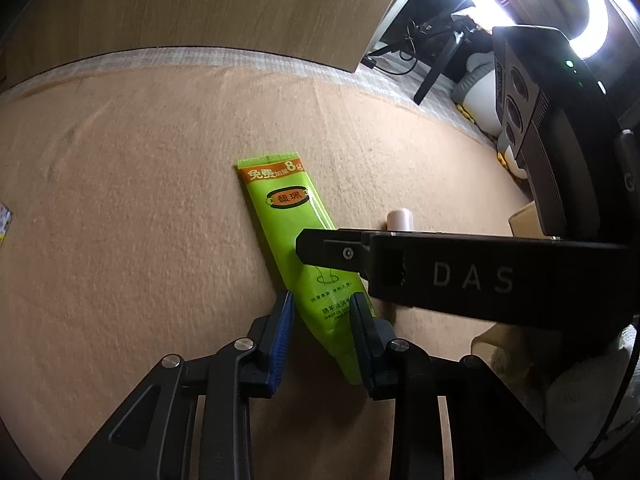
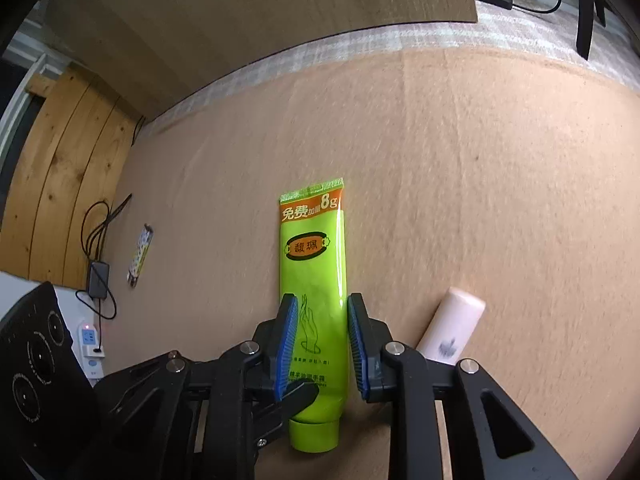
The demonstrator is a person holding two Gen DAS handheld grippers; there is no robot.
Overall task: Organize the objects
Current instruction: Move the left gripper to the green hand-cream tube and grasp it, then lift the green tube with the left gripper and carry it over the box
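A bright green hand cream tube (image 1: 288, 216) lies flat on the tan felt mat (image 1: 120, 200), its crimped end pointing away. It also shows in the right wrist view (image 2: 314, 264), cap toward me. My left gripper (image 1: 320, 300) straddles the tube's lower part, jaws apart. My right gripper (image 2: 322, 312) also straddles the tube, blue pads at either side; whether they press it is unclear. The right gripper's black body (image 1: 460, 276) reaches across the tube in the left wrist view. A small pale pink tube (image 2: 452, 328) lies to the right of the green one.
A wooden board (image 2: 280, 8) stands along the mat's far edge. A small printed packet (image 2: 140, 254) lies at the mat's left side, near a power adapter and cables (image 2: 98, 276). A bright ring light (image 1: 560, 8) and tripod legs stand at the far right.
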